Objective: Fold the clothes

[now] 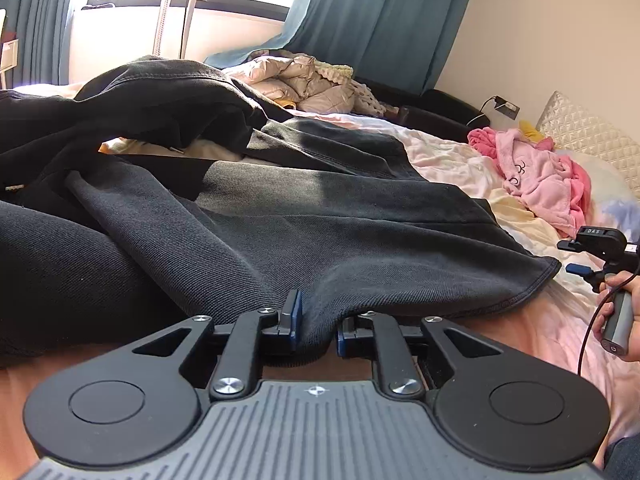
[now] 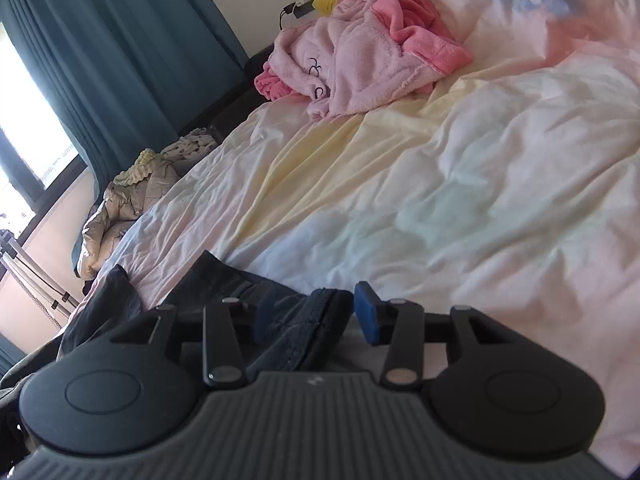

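Observation:
A large dark grey garment [image 1: 280, 216] lies spread and rumpled across the bed. My left gripper [image 1: 317, 326] is shut on a bunched fold of its near hem, which bulges between the blue pads. In the right wrist view, my right gripper [image 2: 316, 316] stands with its jaws apart around a seamed edge of the same dark garment [image 2: 304, 332]; the cloth lies between the pads without being squeezed. The right gripper's handle and the hand holding it show in the left wrist view [image 1: 608, 280], at the garment's right corner.
A pink fleece robe [image 2: 360, 52] [image 1: 536, 172] lies heaped near the headboard. A beige puffer jacket [image 1: 308, 80] sits at the bed's far side by teal curtains [image 1: 380, 20]. The pastel sheet [image 2: 460, 180] stretches to the right. A wall socket [image 1: 506, 107] has a cable.

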### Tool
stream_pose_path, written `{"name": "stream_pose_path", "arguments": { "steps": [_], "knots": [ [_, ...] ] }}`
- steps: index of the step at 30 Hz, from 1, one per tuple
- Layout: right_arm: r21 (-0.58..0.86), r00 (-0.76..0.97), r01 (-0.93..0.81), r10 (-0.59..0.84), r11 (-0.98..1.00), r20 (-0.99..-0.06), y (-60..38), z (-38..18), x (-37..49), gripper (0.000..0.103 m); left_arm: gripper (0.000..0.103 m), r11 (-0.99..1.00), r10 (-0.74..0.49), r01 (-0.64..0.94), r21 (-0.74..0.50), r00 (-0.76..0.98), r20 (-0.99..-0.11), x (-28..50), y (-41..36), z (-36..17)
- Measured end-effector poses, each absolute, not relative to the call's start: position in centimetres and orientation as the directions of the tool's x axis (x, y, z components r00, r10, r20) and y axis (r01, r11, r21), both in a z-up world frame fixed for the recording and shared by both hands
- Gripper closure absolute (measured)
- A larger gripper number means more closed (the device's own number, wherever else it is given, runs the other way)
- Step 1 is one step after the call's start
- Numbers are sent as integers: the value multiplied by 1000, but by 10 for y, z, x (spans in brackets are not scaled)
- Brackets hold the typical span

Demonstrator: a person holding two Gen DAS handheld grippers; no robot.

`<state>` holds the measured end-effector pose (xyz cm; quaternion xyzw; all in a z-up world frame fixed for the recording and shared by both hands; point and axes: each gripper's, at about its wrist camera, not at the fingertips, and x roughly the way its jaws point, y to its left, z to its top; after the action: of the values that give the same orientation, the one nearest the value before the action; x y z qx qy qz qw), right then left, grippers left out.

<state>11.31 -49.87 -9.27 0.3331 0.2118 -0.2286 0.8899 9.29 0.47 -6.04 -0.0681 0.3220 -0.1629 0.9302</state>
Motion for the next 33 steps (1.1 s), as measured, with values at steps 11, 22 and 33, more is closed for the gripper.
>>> {"name": "stream_pose_path", "arguments": {
  "steps": [11,22,33],
  "knots": [
    [490,868,351,-81,798,-489,-442,-51,65,50,27,912,-338,155,-381,809,-481,29,74,3],
    [625,844,366,37,690,-535,-437,-73,70,45,17,622,-207,-255,-741,859,-469,-18,231,1],
    [762,814,495,84,418,-574,-460,-115,74,38,18,163,-184,-523,-836,817,-547,0,305,-81]
  ]
}}
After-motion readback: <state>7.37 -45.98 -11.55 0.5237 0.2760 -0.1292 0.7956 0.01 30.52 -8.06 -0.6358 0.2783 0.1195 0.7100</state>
